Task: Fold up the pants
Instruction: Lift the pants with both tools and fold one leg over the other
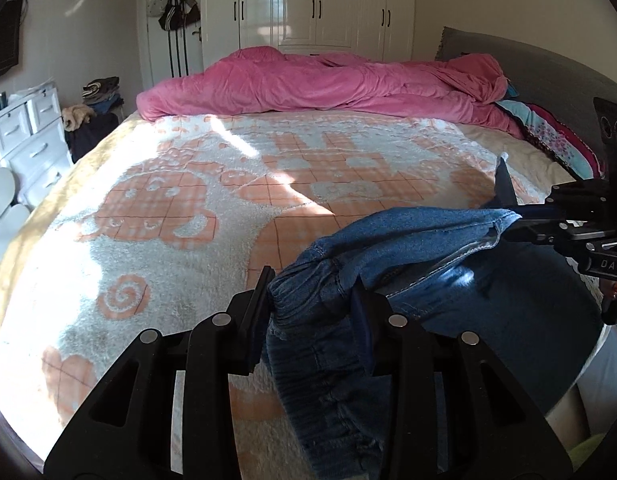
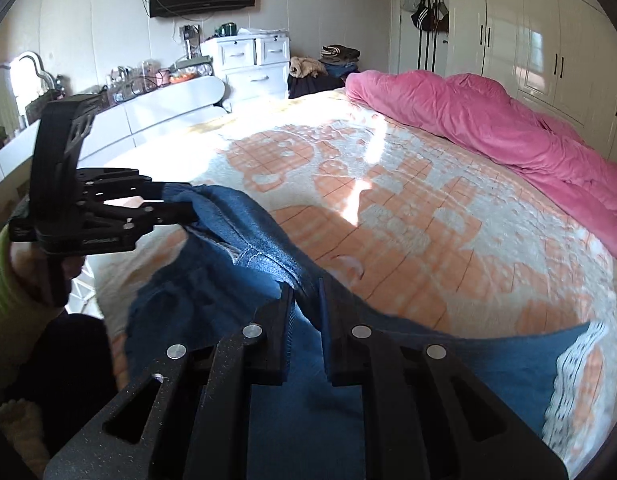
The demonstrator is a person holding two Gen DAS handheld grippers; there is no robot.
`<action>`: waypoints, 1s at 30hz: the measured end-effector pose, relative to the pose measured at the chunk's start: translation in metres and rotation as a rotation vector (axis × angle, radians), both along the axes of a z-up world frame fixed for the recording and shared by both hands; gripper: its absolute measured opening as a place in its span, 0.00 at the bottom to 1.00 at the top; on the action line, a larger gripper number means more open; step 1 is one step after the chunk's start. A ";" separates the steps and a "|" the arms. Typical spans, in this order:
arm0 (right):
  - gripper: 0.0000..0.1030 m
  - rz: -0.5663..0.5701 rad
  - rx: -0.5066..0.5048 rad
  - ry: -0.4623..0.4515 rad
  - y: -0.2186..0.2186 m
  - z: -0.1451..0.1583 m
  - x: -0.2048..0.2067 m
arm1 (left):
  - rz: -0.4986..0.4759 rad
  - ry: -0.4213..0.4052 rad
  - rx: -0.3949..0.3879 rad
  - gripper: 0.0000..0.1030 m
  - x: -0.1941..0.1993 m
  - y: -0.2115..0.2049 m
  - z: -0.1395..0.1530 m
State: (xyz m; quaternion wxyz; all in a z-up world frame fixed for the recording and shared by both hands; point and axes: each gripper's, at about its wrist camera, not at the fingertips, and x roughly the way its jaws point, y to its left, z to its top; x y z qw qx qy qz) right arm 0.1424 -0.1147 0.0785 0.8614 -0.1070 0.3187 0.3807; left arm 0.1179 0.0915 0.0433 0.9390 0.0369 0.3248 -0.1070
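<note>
In the left wrist view, the left gripper (image 1: pixel 312 292) is clamped on the gathered waistband of the blue pants (image 1: pixel 388 248), which hang just ahead of it above the bed (image 1: pixel 168 208). To its right, the right gripper (image 1: pixel 504 216) pinches the pants' other edge.

In the right wrist view, the right gripper (image 2: pixel 304 292) is closed on a denim fold directly ahead; the left gripper (image 2: pixel 180 208) grips the pants (image 2: pixel 244 232) to its left. A pink duvet (image 2: pixel 488 120) lies far ahead.
</note>
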 end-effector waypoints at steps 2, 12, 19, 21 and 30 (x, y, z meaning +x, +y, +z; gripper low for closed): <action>0.11 0.008 0.025 0.006 -0.004 -0.002 -0.025 | -0.008 0.004 -0.003 0.27 -0.015 -0.001 -0.005; 0.11 0.090 -0.004 0.097 0.002 -0.036 -0.109 | -0.002 0.122 -0.028 0.29 -0.068 0.001 -0.034; 0.11 0.095 -0.046 0.182 0.017 -0.076 -0.122 | 0.049 0.201 -0.048 0.41 -0.083 0.010 -0.051; 0.11 0.099 -0.045 0.187 0.017 -0.079 -0.123 | 0.065 0.209 -0.066 0.45 -0.092 0.016 -0.051; 0.14 0.105 -0.026 0.231 0.017 -0.095 -0.124 | 0.049 0.121 -0.064 0.45 -0.112 -0.007 -0.009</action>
